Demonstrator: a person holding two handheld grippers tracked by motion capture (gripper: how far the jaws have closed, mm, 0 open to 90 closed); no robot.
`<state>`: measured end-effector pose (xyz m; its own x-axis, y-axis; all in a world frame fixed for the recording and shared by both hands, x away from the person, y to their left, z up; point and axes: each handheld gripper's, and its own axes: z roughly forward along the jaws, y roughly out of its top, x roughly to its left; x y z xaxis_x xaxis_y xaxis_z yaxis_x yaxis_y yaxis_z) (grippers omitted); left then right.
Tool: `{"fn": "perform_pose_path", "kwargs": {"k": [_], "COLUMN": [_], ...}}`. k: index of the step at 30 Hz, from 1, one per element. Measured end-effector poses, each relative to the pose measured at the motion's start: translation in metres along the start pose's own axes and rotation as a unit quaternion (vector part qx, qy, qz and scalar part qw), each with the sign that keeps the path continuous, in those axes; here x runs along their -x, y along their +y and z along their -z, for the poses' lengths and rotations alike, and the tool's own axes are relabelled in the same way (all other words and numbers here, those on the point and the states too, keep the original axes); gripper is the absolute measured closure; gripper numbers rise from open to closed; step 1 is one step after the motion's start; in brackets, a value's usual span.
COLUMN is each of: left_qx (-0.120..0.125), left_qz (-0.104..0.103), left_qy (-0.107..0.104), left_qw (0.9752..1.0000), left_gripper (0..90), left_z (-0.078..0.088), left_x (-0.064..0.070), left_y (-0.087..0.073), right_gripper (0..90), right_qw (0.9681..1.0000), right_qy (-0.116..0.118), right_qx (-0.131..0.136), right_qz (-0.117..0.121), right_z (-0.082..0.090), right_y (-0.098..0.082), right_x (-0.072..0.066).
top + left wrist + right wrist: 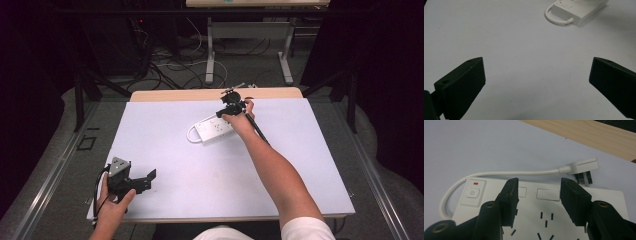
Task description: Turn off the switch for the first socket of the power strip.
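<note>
Right now we've got the right gripper [537,195] half-open, holding nothing, over the white power strip [216,128] mid-table, left gripper [536,75] wide and empty; rigid, light, slick plastic, so grab across its long edges.

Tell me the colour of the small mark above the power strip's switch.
Red; the mark on the power strip shows best in the right gripper view.
</note>
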<state>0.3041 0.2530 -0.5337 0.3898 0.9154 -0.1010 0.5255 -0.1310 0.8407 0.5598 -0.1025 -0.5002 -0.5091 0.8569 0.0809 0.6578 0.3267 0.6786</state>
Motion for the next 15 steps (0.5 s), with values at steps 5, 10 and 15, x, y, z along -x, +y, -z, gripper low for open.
{"fn": "perform_pose_path", "kwargs": {"k": [5,10,15], "left_qx": [0.001,-0.004,-0.004], "left_qz": [0.002,0.002,0.002], "left_qy": [0.000,-0.003,-0.002], "left_qw": [1.0000,1.0000,1.0000], "left_gripper": [0.4,0.4,0.4], "left_z": [0.000,0.000,0.001], "left_x": [0.000,-0.001,-0.001], "left_y": [0.000,0.000,0.000], "right_gripper": [47.5,42.3,38.0], "right_qw": [0.9999,0.9997,0.9993], "right_qy": [0.014,0.021,0.027], "right_qx": [0.003,0.010,0.009], "right_qz": [0.004,0.011,0.023], "right_z": [0.006,0.018,0.029], "right_y": [0.000,0.003,0.003], "right_x": [-0.002,-0.008,-0.014]}}
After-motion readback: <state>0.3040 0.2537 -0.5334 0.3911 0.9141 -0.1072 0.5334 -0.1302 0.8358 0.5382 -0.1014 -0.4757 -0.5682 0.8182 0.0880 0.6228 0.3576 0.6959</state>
